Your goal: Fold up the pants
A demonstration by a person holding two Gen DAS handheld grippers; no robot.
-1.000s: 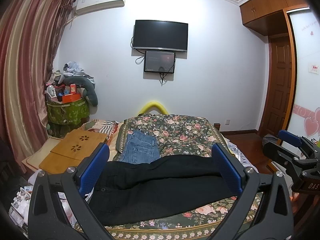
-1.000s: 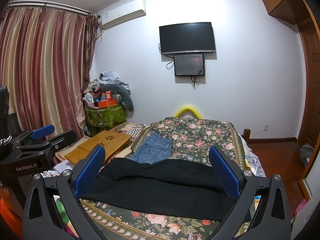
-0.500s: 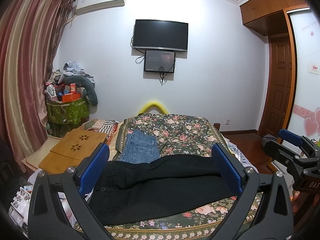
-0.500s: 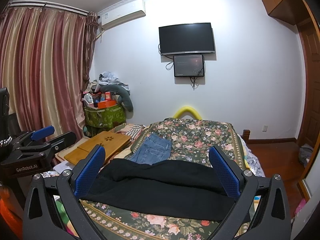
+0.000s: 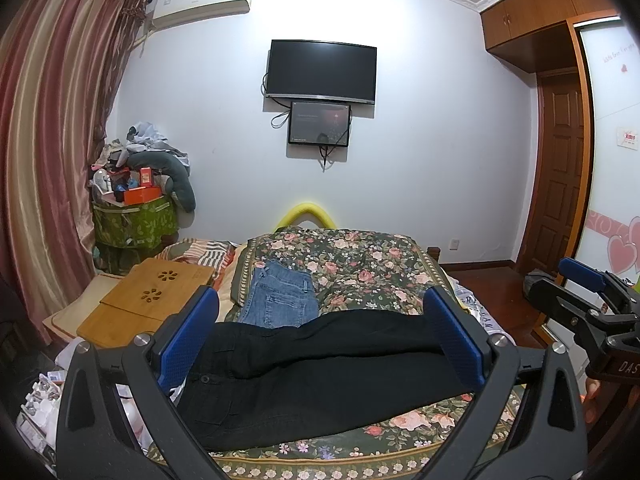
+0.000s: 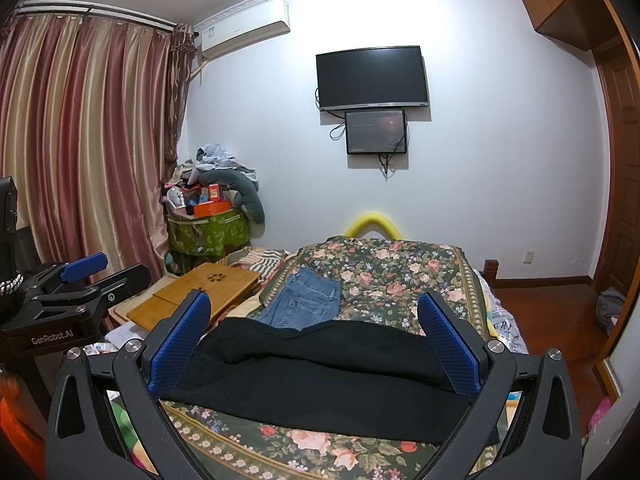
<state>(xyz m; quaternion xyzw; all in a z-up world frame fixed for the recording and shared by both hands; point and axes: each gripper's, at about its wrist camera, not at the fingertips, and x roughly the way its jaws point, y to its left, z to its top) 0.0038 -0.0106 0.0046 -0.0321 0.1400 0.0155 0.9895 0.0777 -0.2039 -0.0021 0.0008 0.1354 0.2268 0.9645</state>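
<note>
Your left gripper (image 5: 320, 344) and right gripper (image 6: 316, 340) hover with fingers spread wide, holding nothing, above the black pants (image 5: 320, 368) lying across the floral bed (image 5: 360, 264), near folded jeans (image 5: 280, 300).

A bed (image 5: 360, 264) with a floral cover carries black pants (image 5: 320, 368) laid across its near end. Folded blue jeans (image 5: 280, 300) lie just beyond them.
</note>
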